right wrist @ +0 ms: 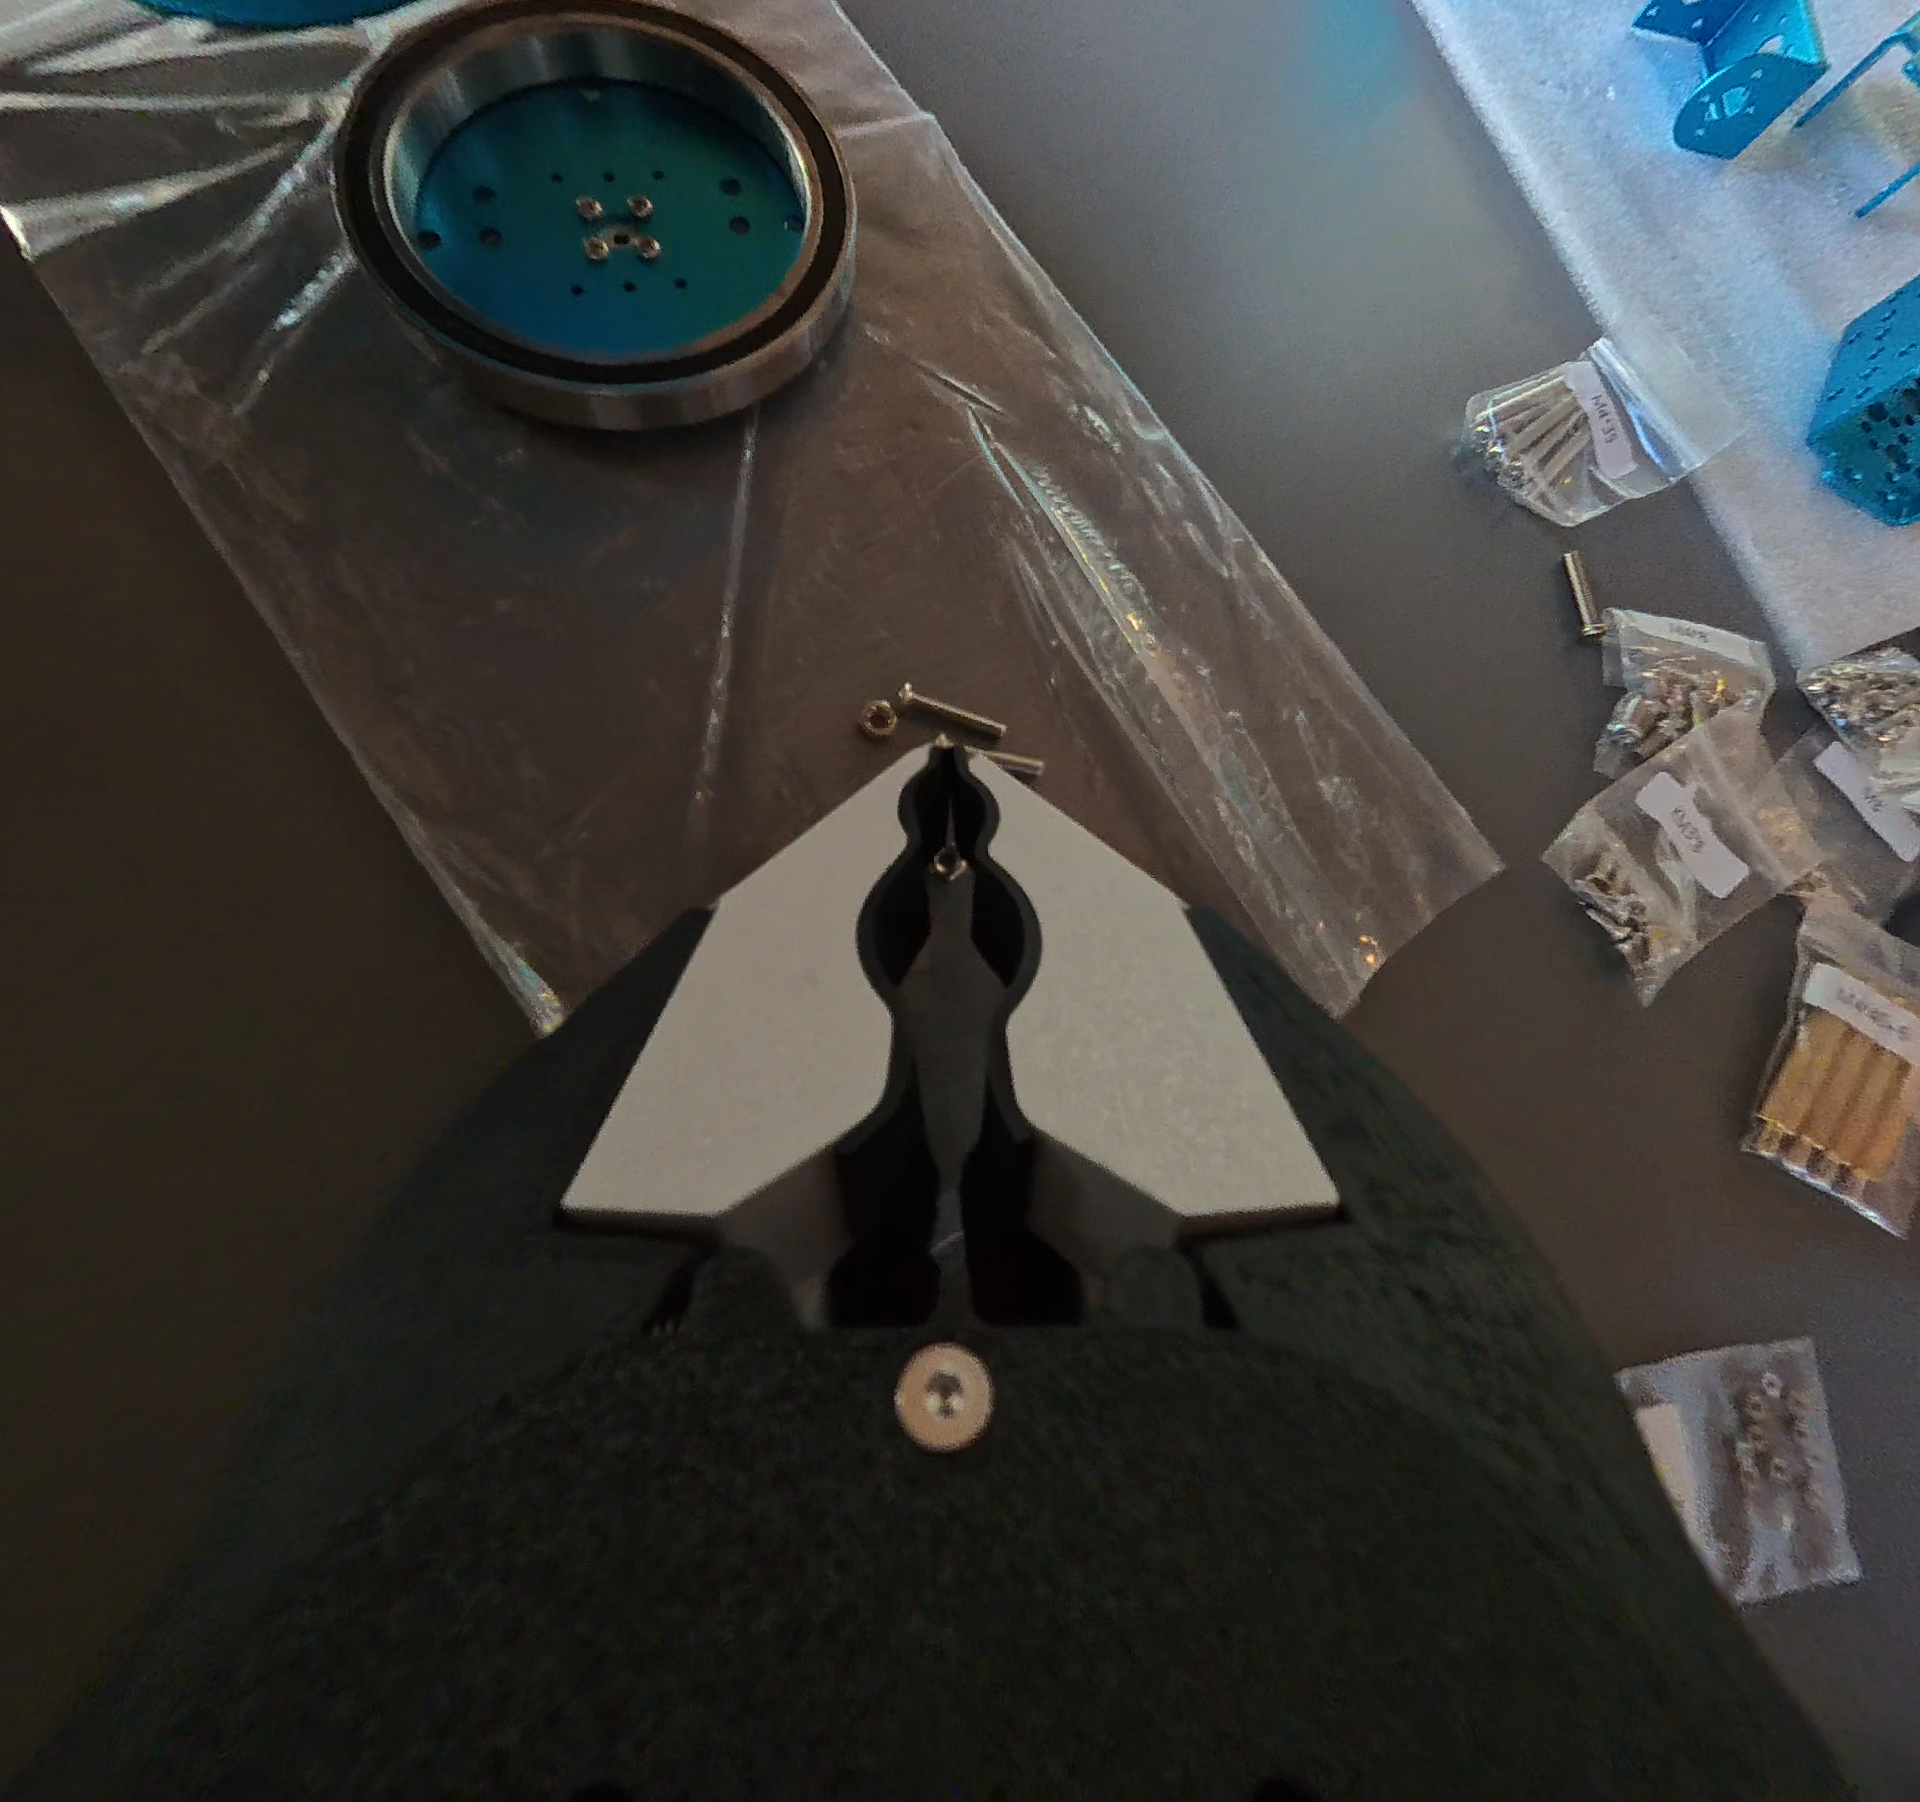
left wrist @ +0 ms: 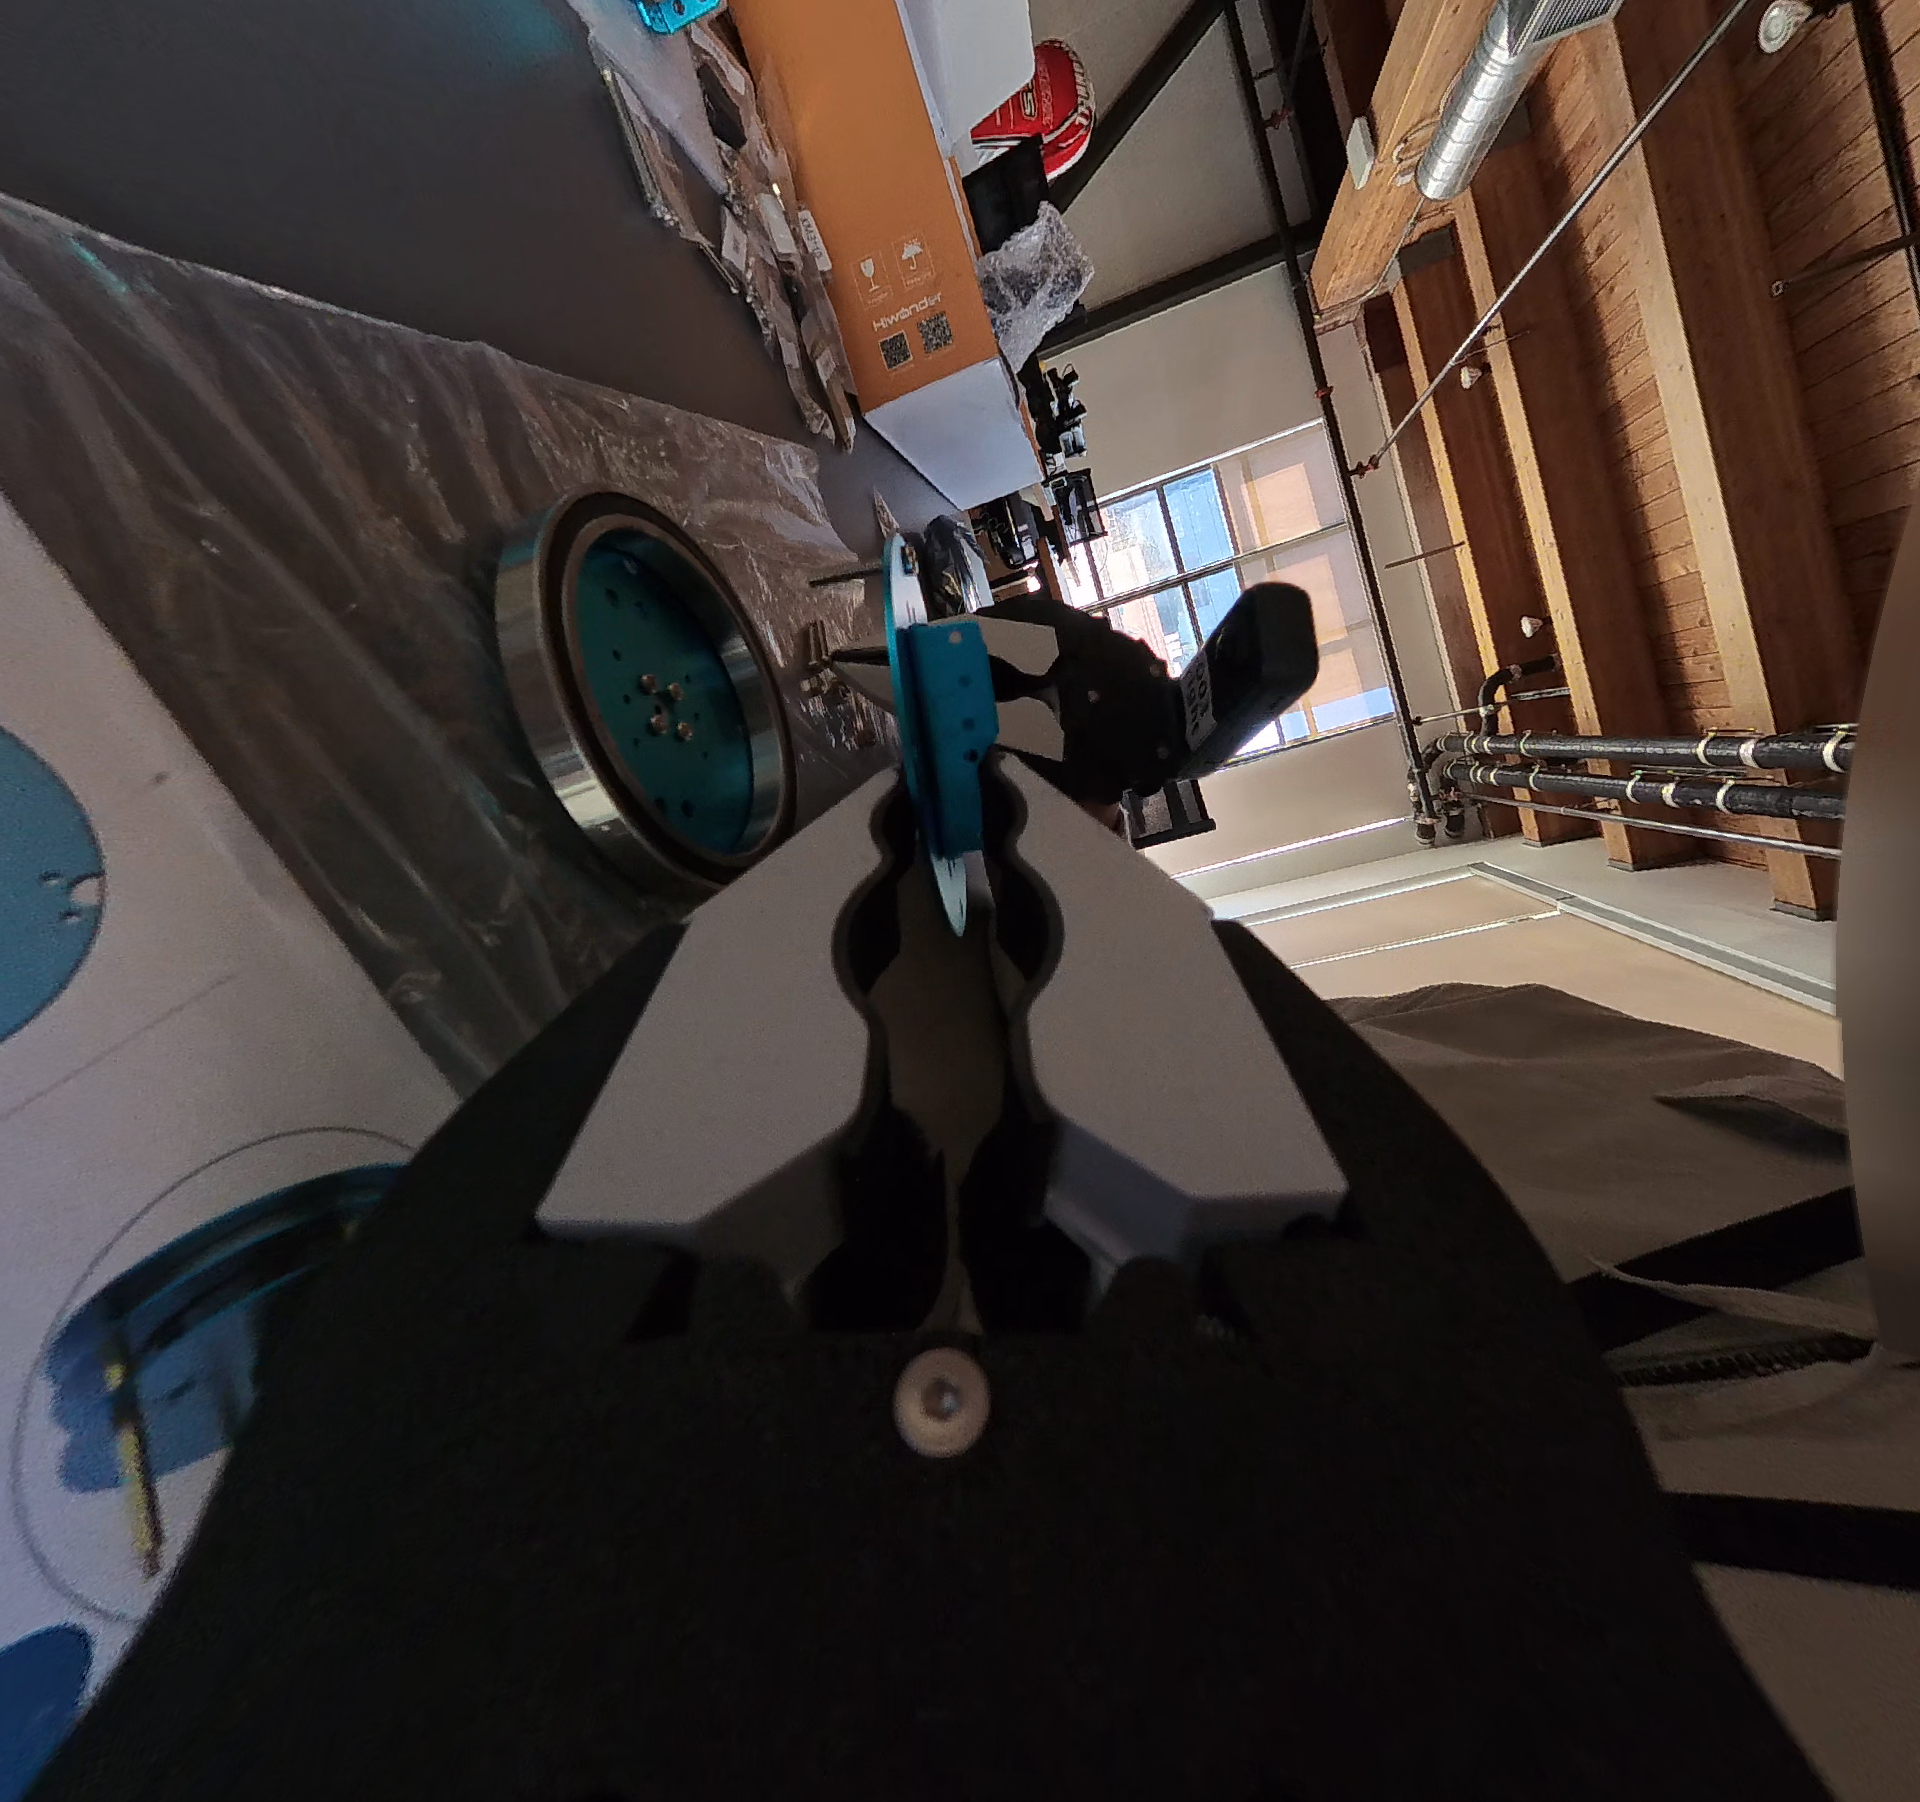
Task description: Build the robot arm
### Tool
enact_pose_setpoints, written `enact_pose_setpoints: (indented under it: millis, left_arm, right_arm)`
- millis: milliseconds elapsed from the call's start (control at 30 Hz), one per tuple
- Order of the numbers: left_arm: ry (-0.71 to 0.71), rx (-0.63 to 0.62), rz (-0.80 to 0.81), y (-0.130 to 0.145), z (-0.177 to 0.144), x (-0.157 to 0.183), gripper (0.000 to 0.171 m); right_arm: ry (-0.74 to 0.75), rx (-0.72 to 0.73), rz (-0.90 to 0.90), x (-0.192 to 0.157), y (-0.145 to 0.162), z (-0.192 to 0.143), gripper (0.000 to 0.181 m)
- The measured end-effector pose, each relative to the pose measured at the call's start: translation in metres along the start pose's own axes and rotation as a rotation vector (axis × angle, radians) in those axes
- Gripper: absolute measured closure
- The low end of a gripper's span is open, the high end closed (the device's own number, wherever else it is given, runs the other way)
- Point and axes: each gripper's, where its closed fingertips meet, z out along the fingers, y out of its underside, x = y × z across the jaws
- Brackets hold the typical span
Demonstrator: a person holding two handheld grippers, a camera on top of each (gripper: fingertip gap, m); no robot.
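Observation:
My left gripper [left wrist: 948, 802] is shut on a thin blue metal disc [left wrist: 902, 609] seen edge-on, with a blue perforated bracket [left wrist: 951, 713] on its face, held above the table. My right gripper [right wrist: 943, 753] is shut on a small silver screw [right wrist: 945, 862] that lies lengthwise between the pads, its end poking out at the tips. The gripper is low over a clear plastic sheet [right wrist: 623, 557]. A loose screw [right wrist: 951, 710], a nut [right wrist: 878, 716] and another screw [right wrist: 1020, 765] lie just past the tips. The right gripper also shows in the left wrist view [left wrist: 1039, 703].
A steel ring with a blue drilled disc inside [right wrist: 597, 214] lies on the plastic and also shows in the left wrist view [left wrist: 644, 703]. Bags of screws [right wrist: 1683, 692], a bag of brass spacers [right wrist: 1839, 1108] and blue brackets [right wrist: 1725, 38] lie at right. An orange and white box [left wrist: 862, 142] stands behind. My right fingertips sit around 15 cm from my left ones.

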Motion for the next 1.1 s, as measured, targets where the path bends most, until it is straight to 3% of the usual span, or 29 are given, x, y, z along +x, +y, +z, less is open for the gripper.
enact_pose_setpoints:
  millis: [267, 367, 533, 667, 867, 1100]
  left_arm:
    - [0.009, 0.014, 0.001, -0.002, -0.004, 0.001, 0.16]
    - [0.01, 0.014, 0.009, -0.003, -0.006, 0.003, 0.159]
    - [0.001, 0.02, 0.034, -0.005, -0.013, 0.006, 0.159]
    - [-0.003, 0.05, 0.044, -0.006, -0.02, 0.008, 0.159]
    - [0.03, 0.092, 0.0, -0.001, -0.031, 0.012, 0.16]
    - [0.016, 0.105, 0.001, 0.008, -0.044, 0.011, 0.16]
  right_arm:
    - [-0.029, 0.027, -0.027, -0.007, -0.005, -0.009, 0.181]
    - [0.001, -0.044, -0.163, 0.002, -0.002, -0.014, 0.167]
    - [-0.144, -0.154, -0.409, -0.002, -0.02, -0.02, 0.167]
    - [-0.291, -0.321, -0.56, -0.006, -0.016, -0.016, 0.166]
    - [-0.388, -0.36, -0.688, -0.002, -0.007, -0.005, 0.173]
    - [-0.41, -0.412, -0.697, -0.002, 0.0, 0.003, 0.173]
